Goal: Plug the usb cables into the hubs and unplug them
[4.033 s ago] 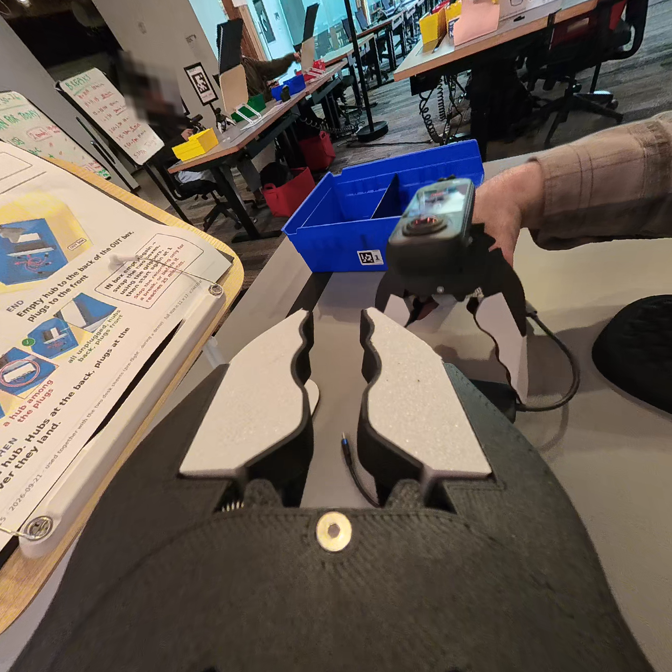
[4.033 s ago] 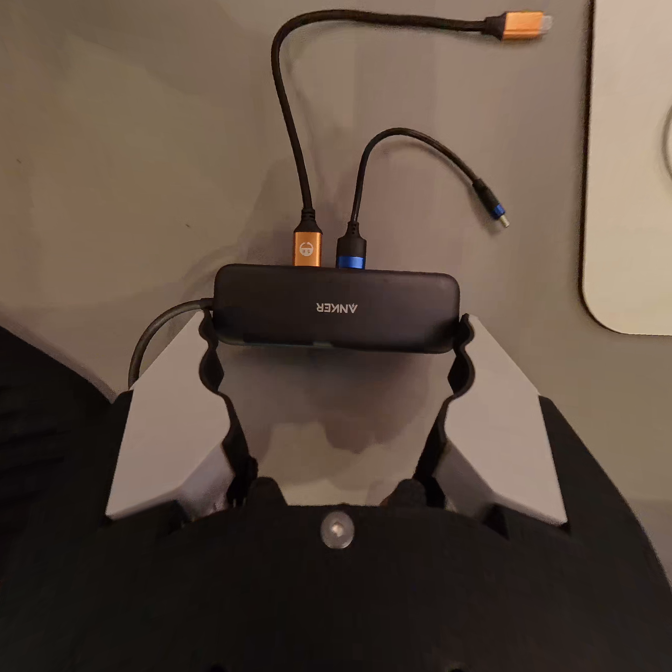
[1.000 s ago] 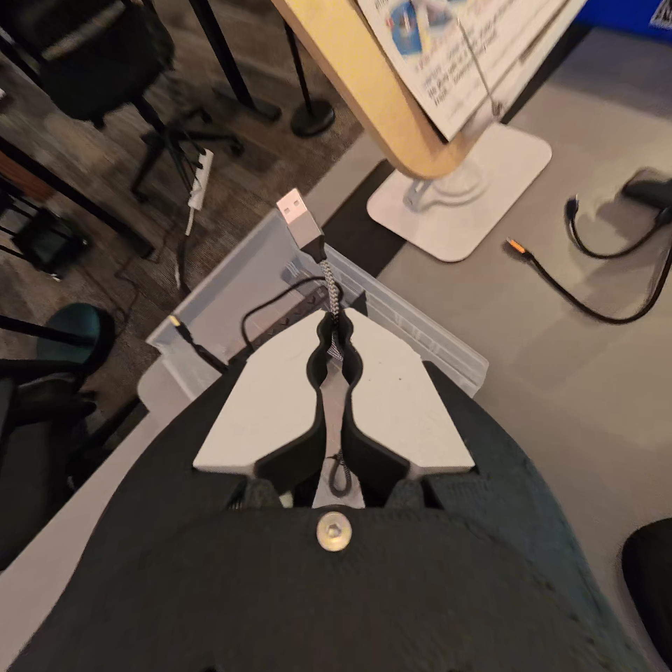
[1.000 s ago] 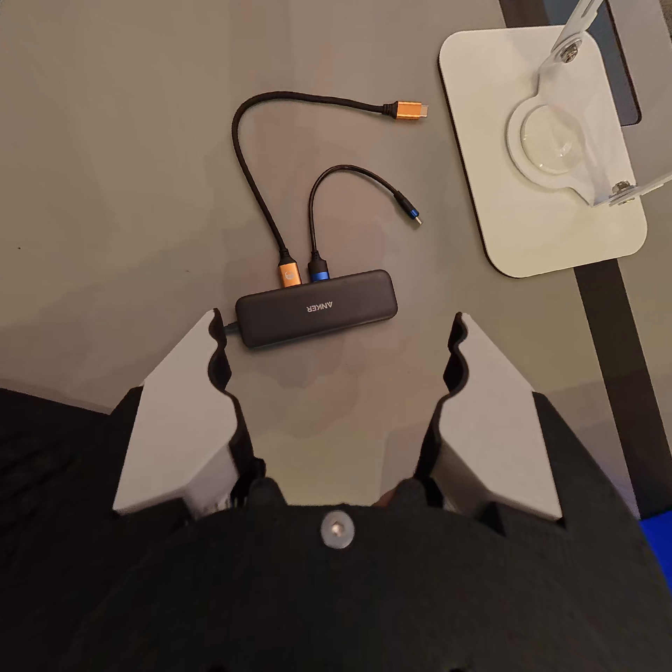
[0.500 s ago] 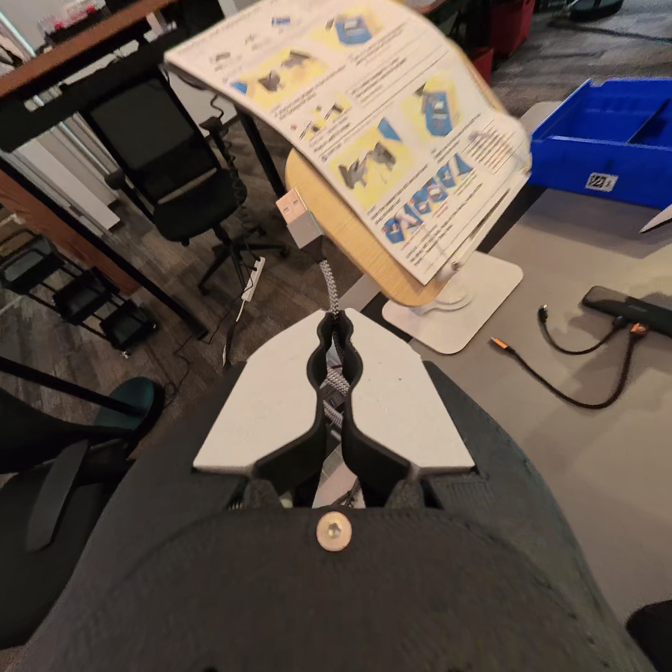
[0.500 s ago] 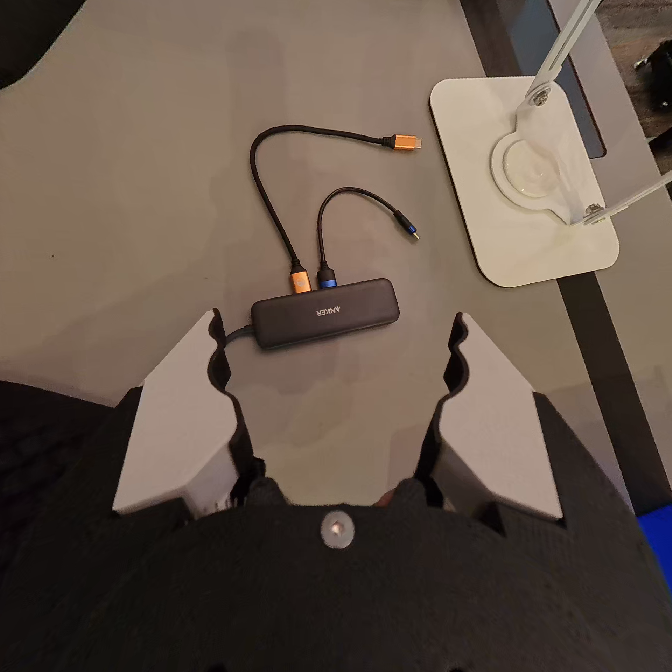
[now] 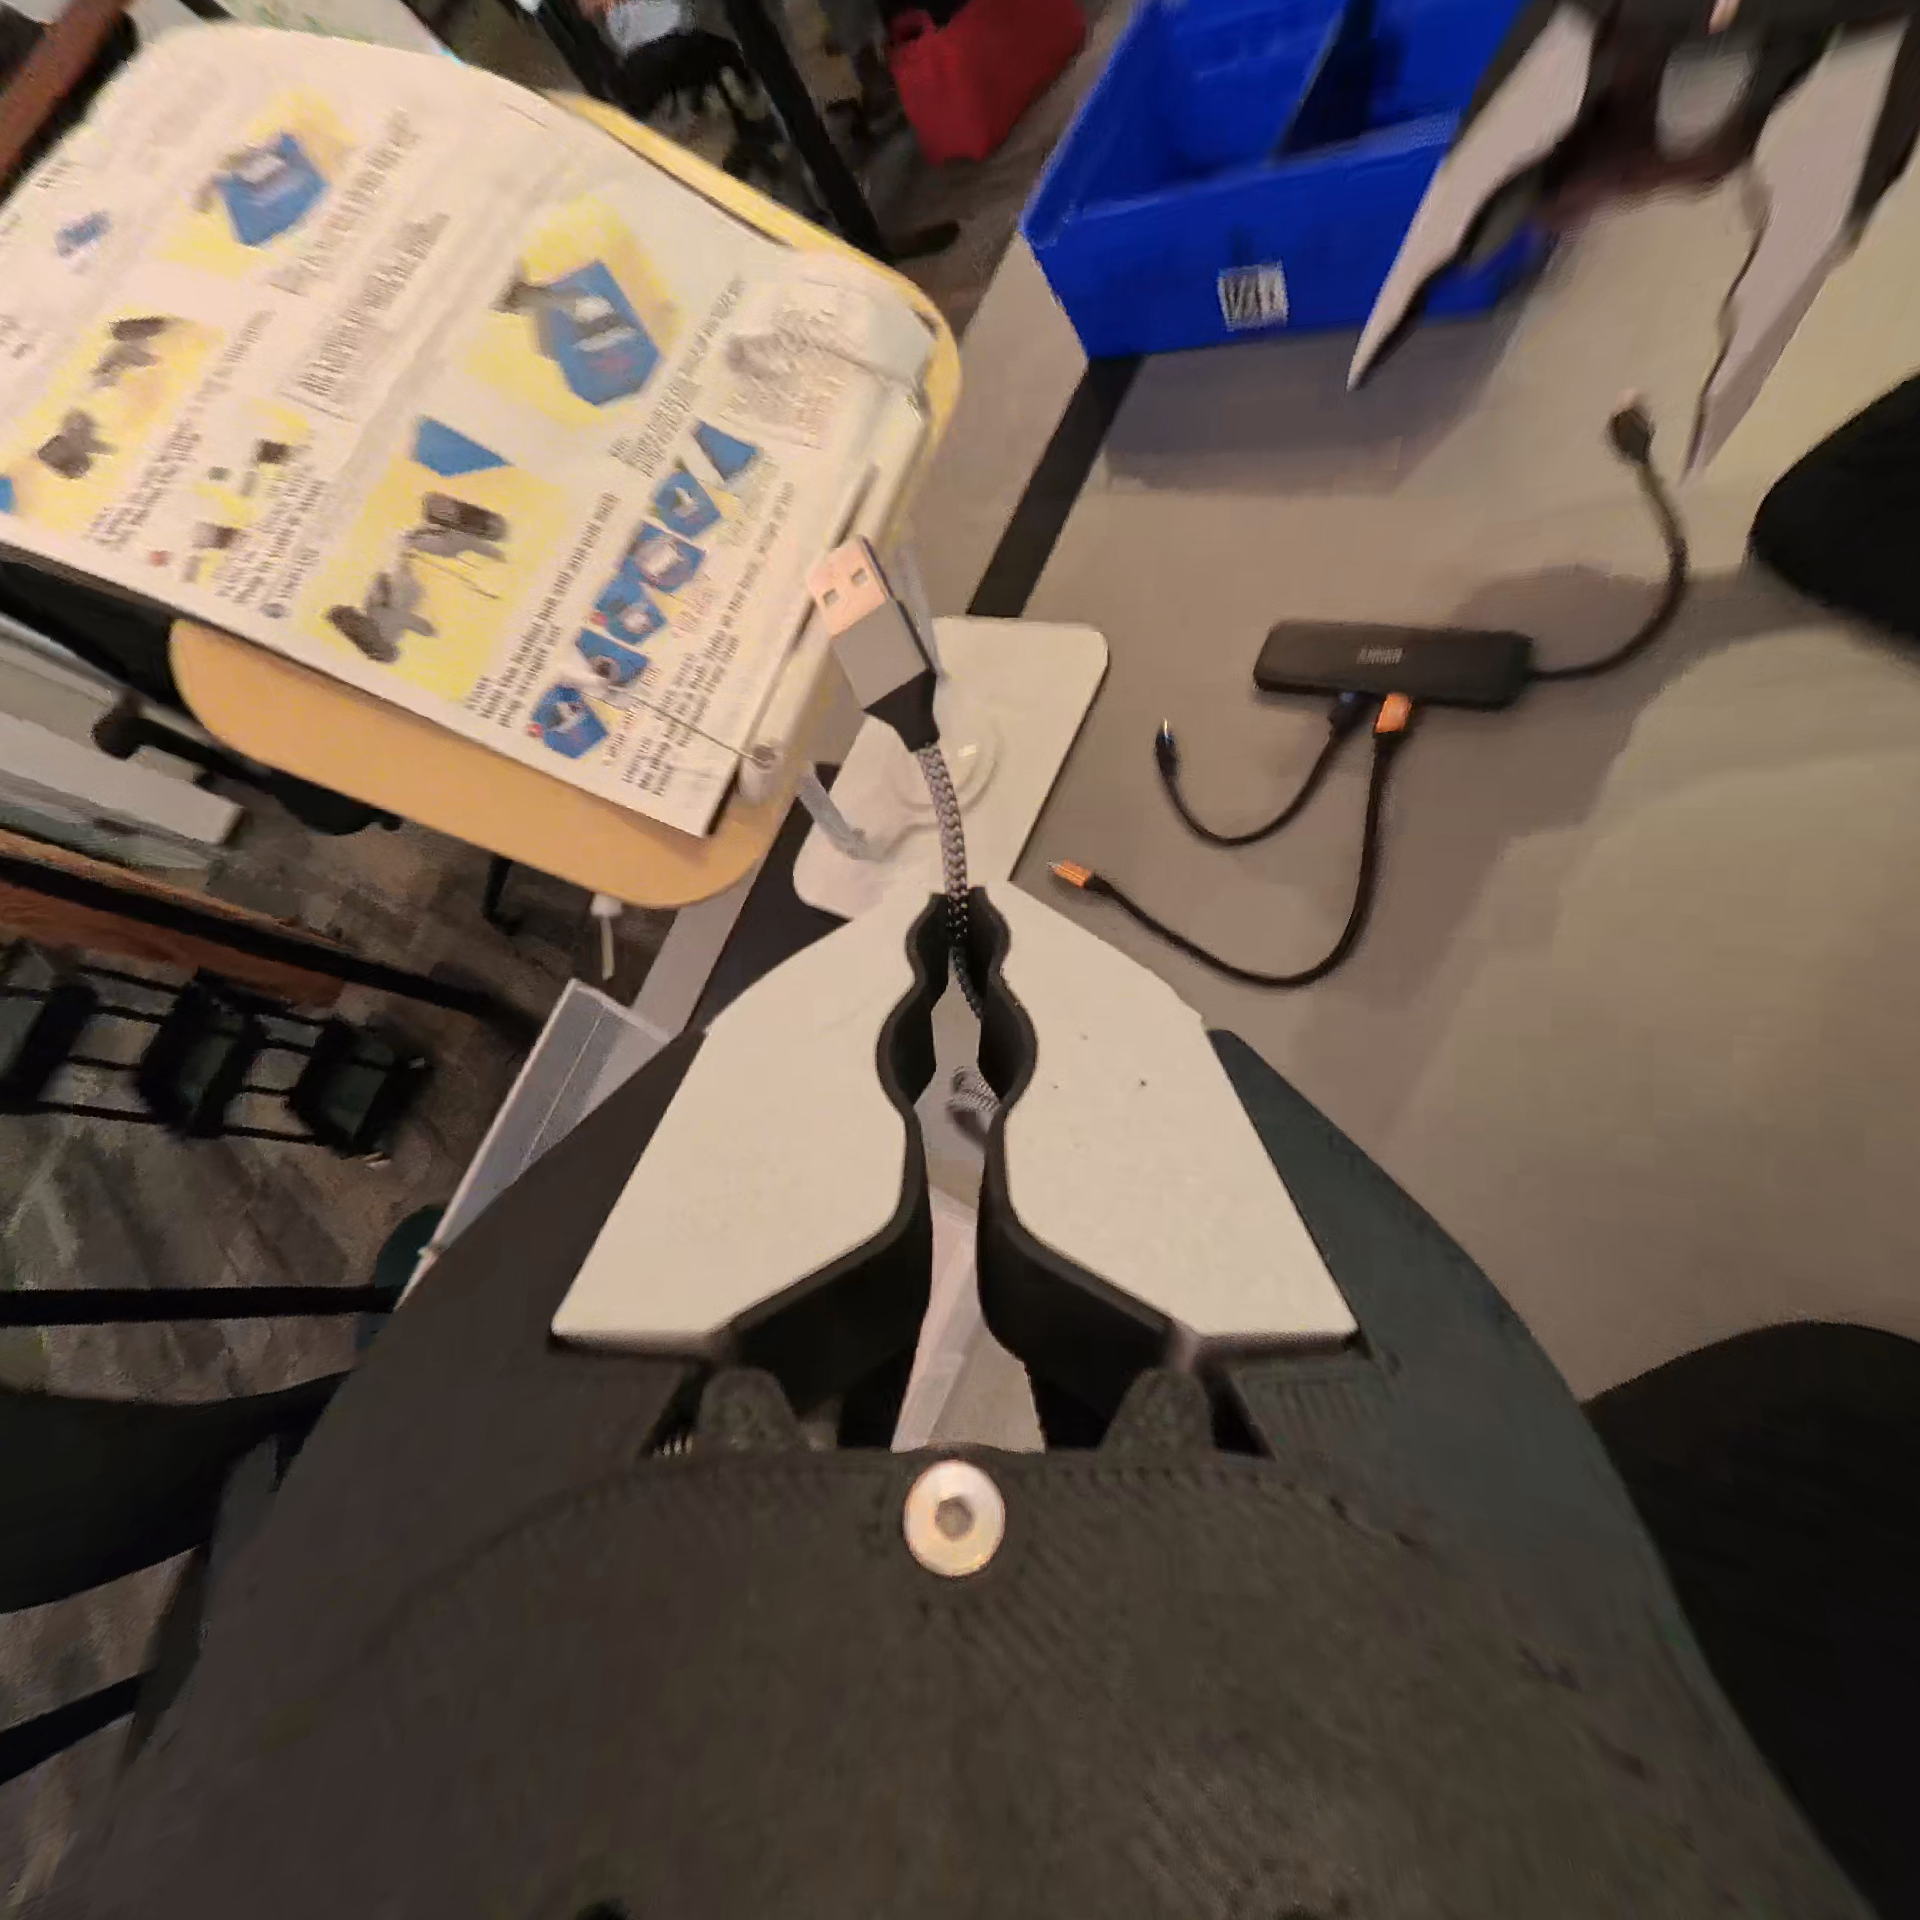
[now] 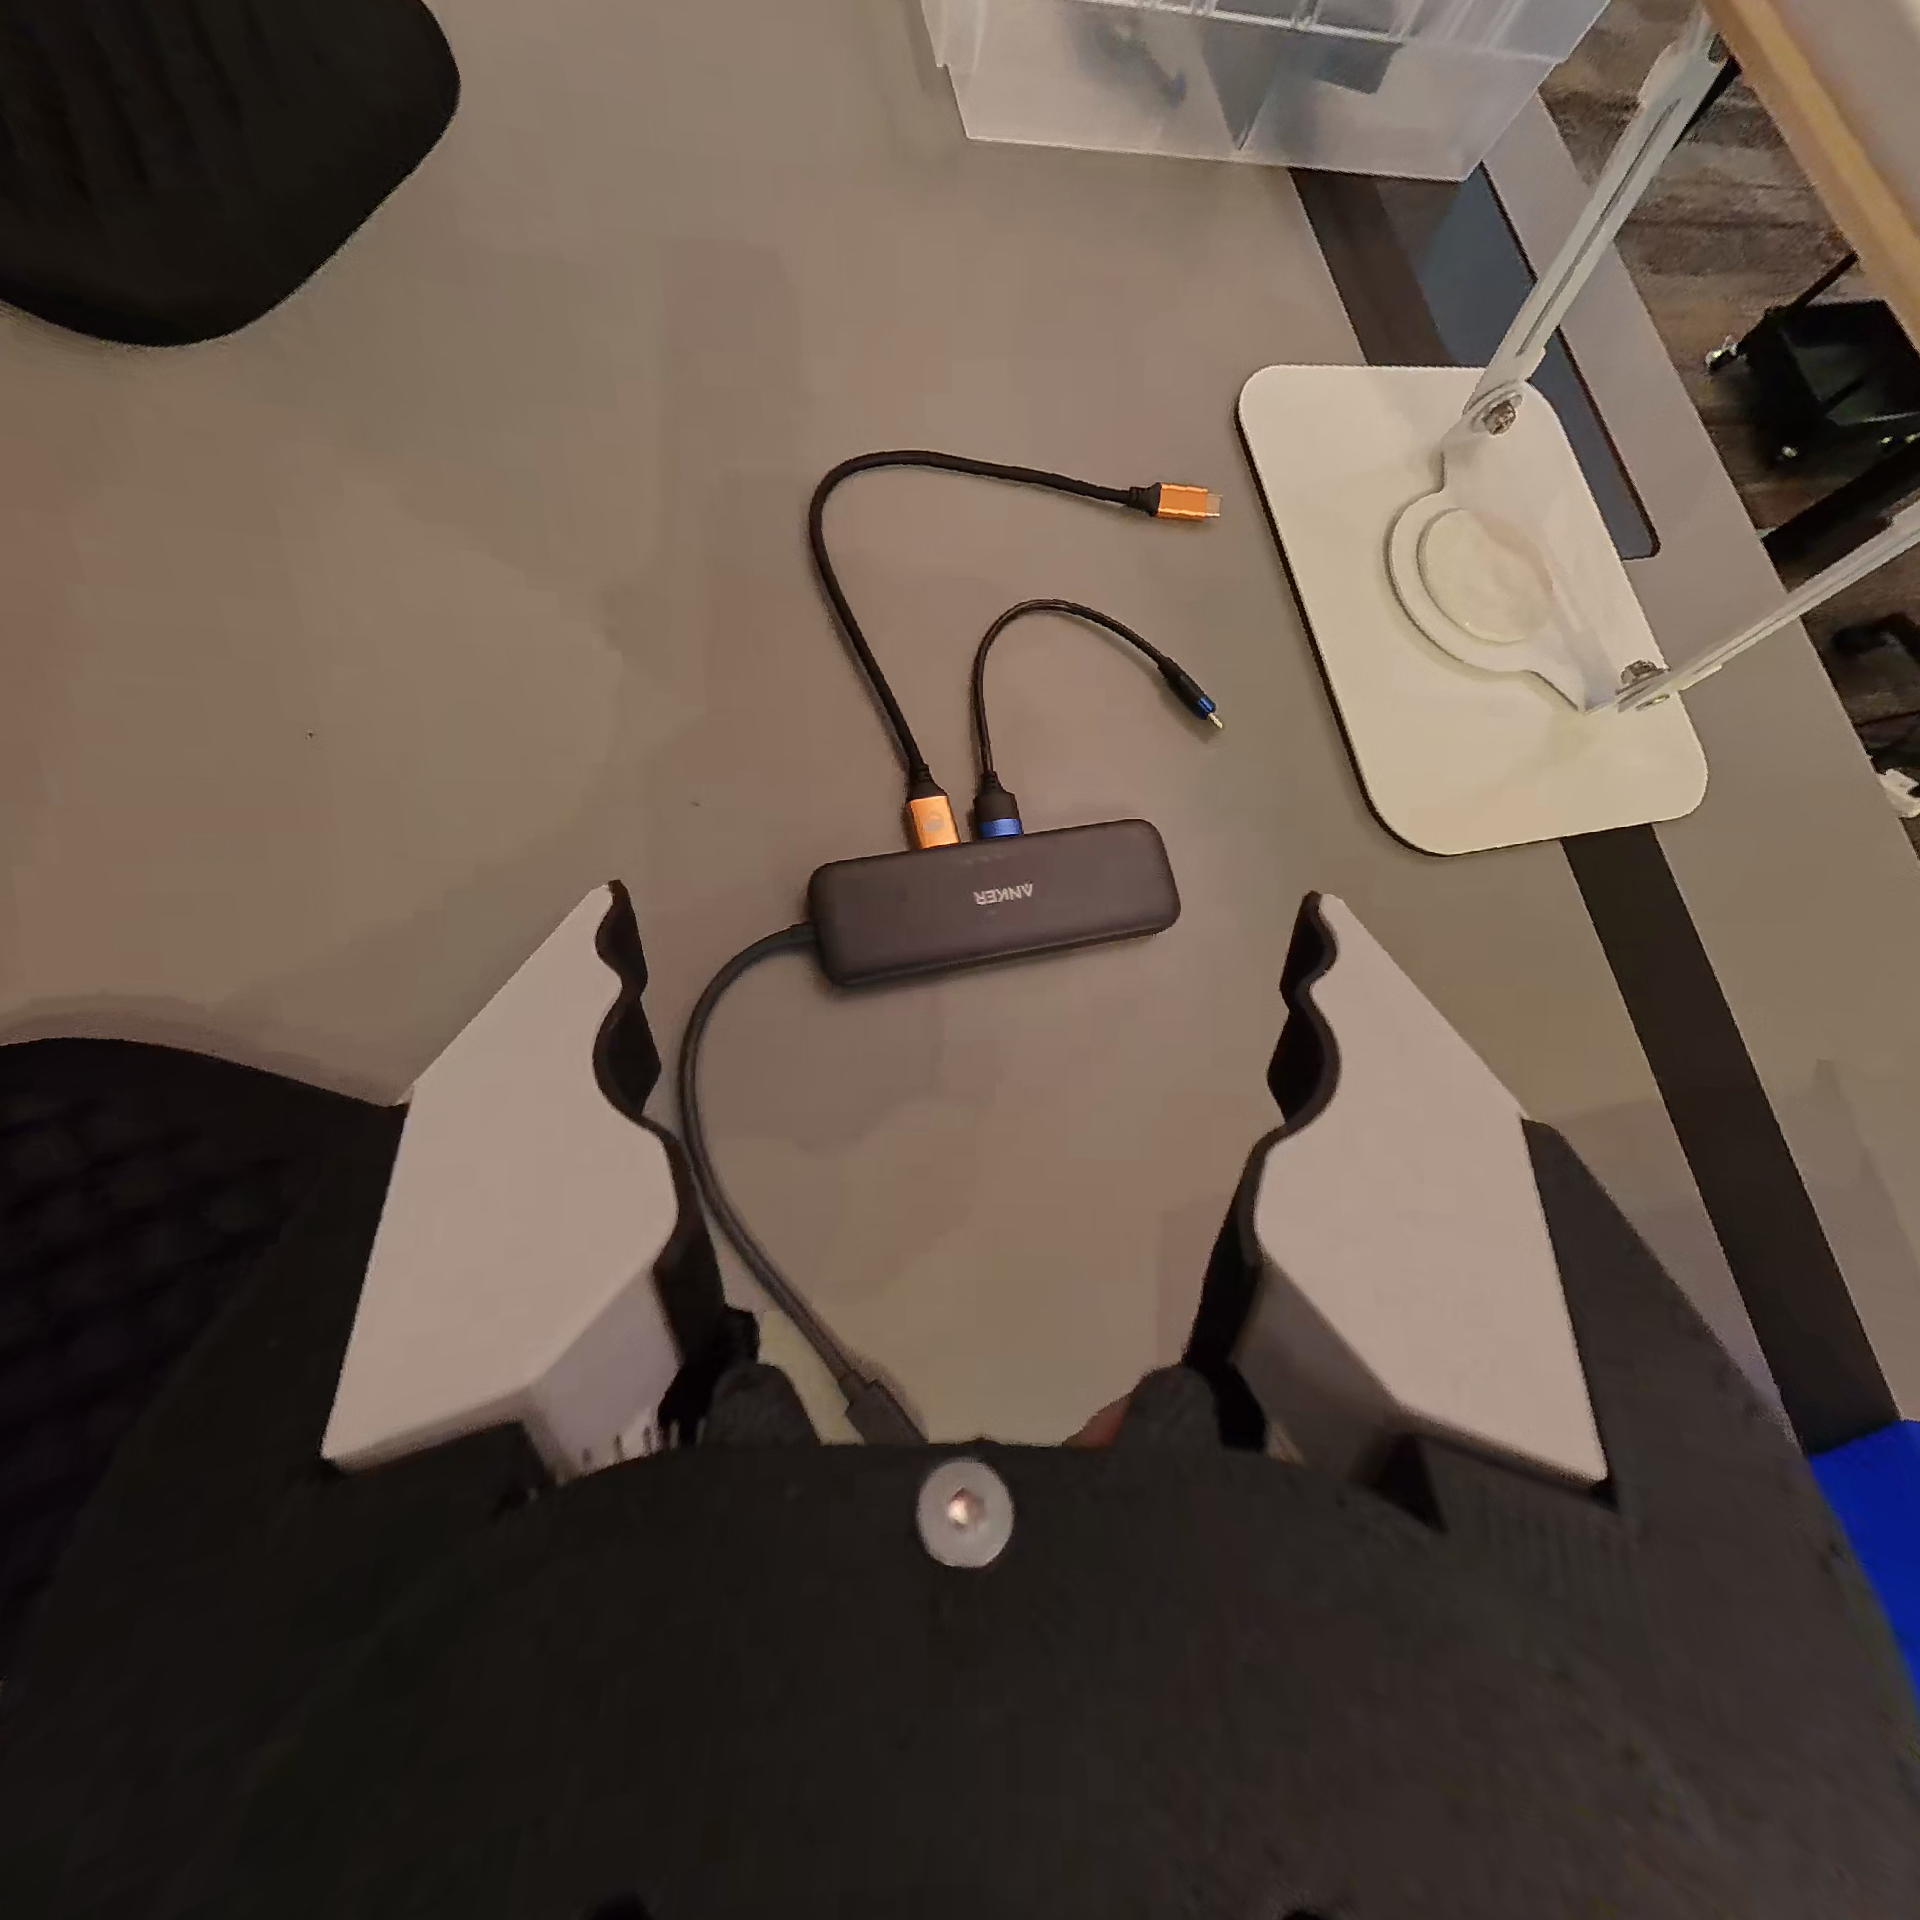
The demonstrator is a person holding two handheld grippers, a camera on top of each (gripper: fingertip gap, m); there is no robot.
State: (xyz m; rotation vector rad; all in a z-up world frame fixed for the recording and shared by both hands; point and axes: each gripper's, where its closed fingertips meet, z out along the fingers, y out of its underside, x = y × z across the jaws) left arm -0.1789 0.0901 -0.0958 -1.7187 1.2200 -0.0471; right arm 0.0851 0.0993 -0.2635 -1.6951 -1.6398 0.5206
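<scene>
A black USB hub (image 8: 992,899) lies on the grey table, with an orange-plug cable (image 8: 925,816) and a blue-plug cable (image 8: 997,826) plugged into its far side. Their free ends lie loose on the table. My right gripper (image 8: 964,912) is open and empty, held above the hub; the hub's own lead (image 8: 717,1091) runs between its fingers. My left gripper (image 7: 956,909) is shut on a grey braided cable (image 7: 948,821), whose silver USB-A plug (image 7: 868,623) stands up in the air. The hub (image 7: 1392,665) shows to its right, under the right gripper (image 7: 1704,260).
A white stand base (image 8: 1455,623) carries a tilted board with an instruction sheet (image 7: 416,395), left of the hub. A blue bin (image 7: 1247,187) stands at the back. A clear plastic bin (image 8: 1247,73) sits at the table's edge. Black pads (image 8: 187,135) lie nearby. Left tips to right tips: about 30 cm.
My left gripper has swung right with the braided cable, bringing the hub nearer to centre. My right gripper has drawn back from the hub, and the hub's lead now shows between its fingers.
</scene>
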